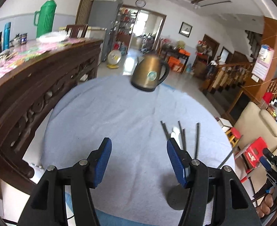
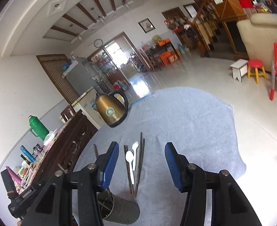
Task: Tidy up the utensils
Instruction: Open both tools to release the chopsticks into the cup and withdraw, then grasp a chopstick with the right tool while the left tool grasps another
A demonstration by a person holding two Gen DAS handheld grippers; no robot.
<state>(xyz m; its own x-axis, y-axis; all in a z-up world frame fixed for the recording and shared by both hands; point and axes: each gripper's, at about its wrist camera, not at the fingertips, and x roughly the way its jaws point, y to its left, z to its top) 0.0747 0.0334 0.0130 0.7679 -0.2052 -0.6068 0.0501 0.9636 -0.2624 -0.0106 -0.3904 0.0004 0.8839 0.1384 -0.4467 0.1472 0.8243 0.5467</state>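
where the left gripper [image 1: 139, 162] crosses, chopsticks [image 1: 183, 137] hide.

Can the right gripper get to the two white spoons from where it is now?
Probably yes. The right gripper is open, and the white spoons lie on the cloth ahead between its jaws among the chopsticks, nothing covering them.

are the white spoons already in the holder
No, both white spoons lie flat on the blue cloth among the chopsticks, beyond the grey holder.
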